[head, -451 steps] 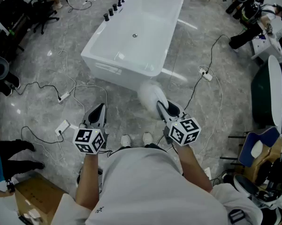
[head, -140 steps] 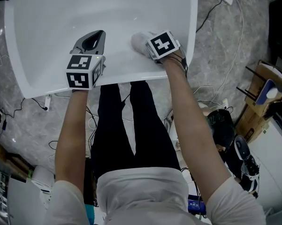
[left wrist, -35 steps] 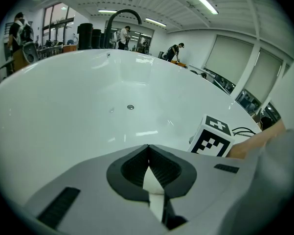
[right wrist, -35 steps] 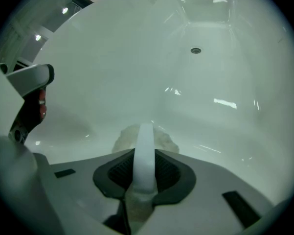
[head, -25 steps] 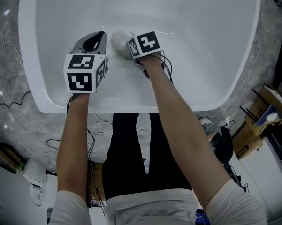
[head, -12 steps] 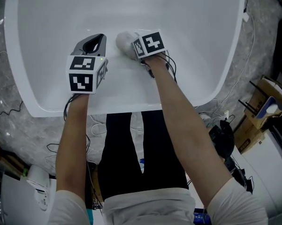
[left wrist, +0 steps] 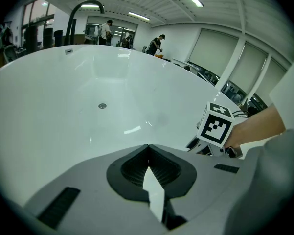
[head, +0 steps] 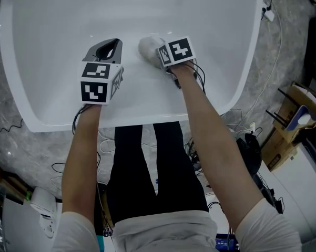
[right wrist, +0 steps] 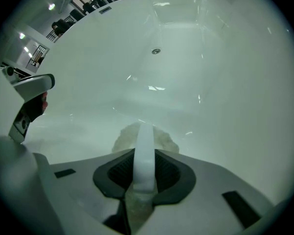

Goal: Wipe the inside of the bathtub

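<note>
We look steeply down from the head view onto a white bathtub (head: 52,30), with a person's two bare forearms reaching into it. The left gripper (head: 114,42) hovers over the tub's inner surface. The right gripper (head: 159,51) is just beside it, lower in the basin.

Only the right gripper view shows the grip. The jaws are clamped on a white handle (right wrist: 145,155), whose long axis runs straight out along them. It points away from the person at the tub's sloping inner wall. At its far end a fluffy white mop head (right wrist: 124,138) rests against that wall. From the head view we see just this fluffy head past the right gripper's marker cube (head: 175,50).

The left gripper view shows its jaws closed together with nothing between them.

Both gripper views also show a small round drain (left wrist: 102,105) on the tub floor, which the head view does not. A dark curved faucet (left wrist: 83,9) rises behind the far rim.

The tub is glossy and catches streaks of light. It stands on a grey marbled floor (head: 10,156) in a bright room with strip lights, where people (left wrist: 106,29) stand far behind.
</note>
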The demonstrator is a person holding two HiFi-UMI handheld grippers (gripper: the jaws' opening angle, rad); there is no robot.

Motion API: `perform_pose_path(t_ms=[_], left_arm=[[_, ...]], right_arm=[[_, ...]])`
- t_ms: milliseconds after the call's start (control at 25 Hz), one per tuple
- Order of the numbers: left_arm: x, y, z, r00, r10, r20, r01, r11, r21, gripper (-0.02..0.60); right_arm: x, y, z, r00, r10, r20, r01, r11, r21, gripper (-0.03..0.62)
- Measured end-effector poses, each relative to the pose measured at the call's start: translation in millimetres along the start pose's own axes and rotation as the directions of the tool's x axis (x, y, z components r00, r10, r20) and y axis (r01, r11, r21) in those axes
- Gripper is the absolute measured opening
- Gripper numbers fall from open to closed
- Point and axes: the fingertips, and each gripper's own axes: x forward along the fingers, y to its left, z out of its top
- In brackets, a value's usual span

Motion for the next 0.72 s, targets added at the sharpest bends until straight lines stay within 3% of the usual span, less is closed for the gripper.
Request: perform_pose_path(t_ms=[440, 720], left_arm=[[3.1, -30.6, 1.0, 1.0, -0.013, 0.011, 0.013, 1.0, 0.012, 0.011], [7.9, -52.1, -0.9, 1.0, -0.018, 0.009, 0.018, 1.0, 0.012, 0.011]], right_arm=[[-24.9, -44.2, -25.6, 0.996, -0.081, -0.046, 0.077, 0.994, -0.072, 0.095], [-38.8, -68.2, -37.7, 0.981, -0.178, -0.08, 0.164, 0.973, -0.164, 0.095]])
